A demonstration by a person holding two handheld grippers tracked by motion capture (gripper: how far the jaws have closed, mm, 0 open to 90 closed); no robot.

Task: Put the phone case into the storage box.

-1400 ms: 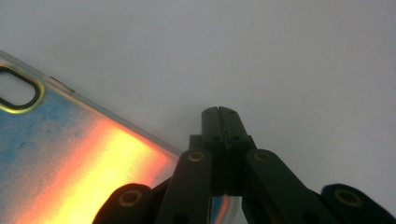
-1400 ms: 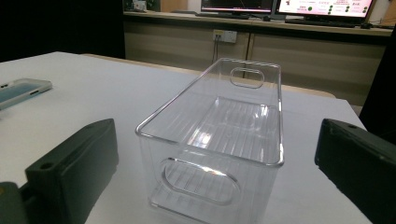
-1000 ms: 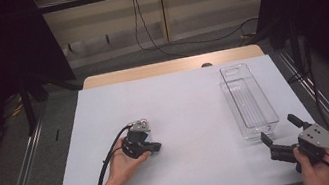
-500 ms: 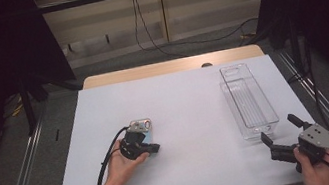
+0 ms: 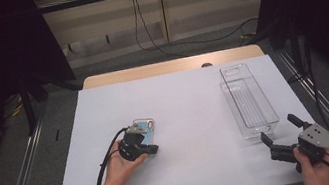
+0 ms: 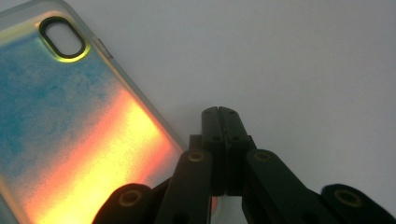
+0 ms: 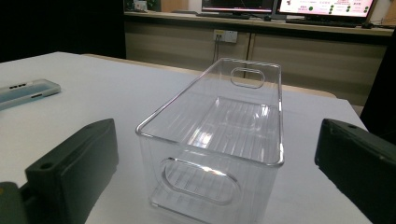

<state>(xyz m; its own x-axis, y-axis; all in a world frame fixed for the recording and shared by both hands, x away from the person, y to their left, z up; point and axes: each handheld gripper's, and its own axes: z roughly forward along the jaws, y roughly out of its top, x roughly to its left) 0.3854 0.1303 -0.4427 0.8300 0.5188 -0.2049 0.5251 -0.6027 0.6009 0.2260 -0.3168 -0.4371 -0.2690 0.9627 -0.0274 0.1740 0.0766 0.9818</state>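
Note:
A phone case [image 5: 147,126] with a blue and orange sheen lies flat on the white table [image 5: 189,98], left of centre. My left gripper [image 5: 149,149] rests over the case's near end, held by a hand. In the left gripper view its jaws [image 6: 222,113] are pressed together with nothing between them, just off the long edge of the phone case [image 6: 70,121]. My right gripper [image 5: 278,127] stands open at the table's near right corner. It faces the short end of a clear plastic bin [image 7: 219,121], with the jaws wide apart on either side of it and not touching.
The clear bin [image 5: 247,101] is empty and runs lengthwise along the table's right side. The phone case [image 7: 28,92] shows far left in the right gripper view. A black cable [image 5: 106,163] trails from my left gripper. Metal rails flank the table.

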